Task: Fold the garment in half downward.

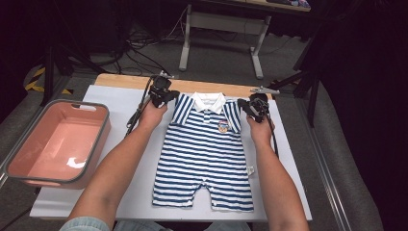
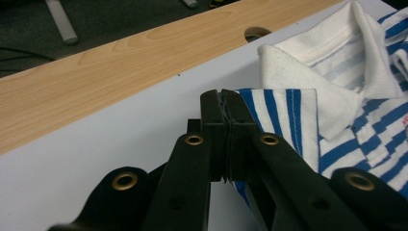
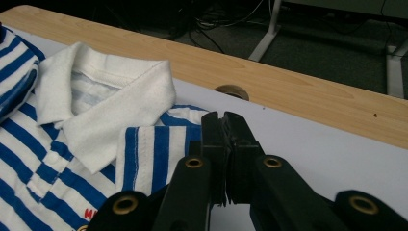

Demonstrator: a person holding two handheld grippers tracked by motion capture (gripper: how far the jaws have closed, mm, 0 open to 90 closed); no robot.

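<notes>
Both tools are clamping the striped baby romper (image 1: 204, 149) at its sleeves, the left tool (image 1: 166, 97) and right tool (image 1: 250, 108) gripping above the tabletop (image 1: 120, 103).

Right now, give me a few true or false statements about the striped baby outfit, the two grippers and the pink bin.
1. The striped romper lies flat on the white mat. True.
2. The left gripper is wide open above the collar. False: it is shut at the sleeve edge.
3. The right gripper is shut at the other sleeve. True.
4. The pink bin holds folded clothes. False: it is empty.
5. The collar is white. True.
</notes>
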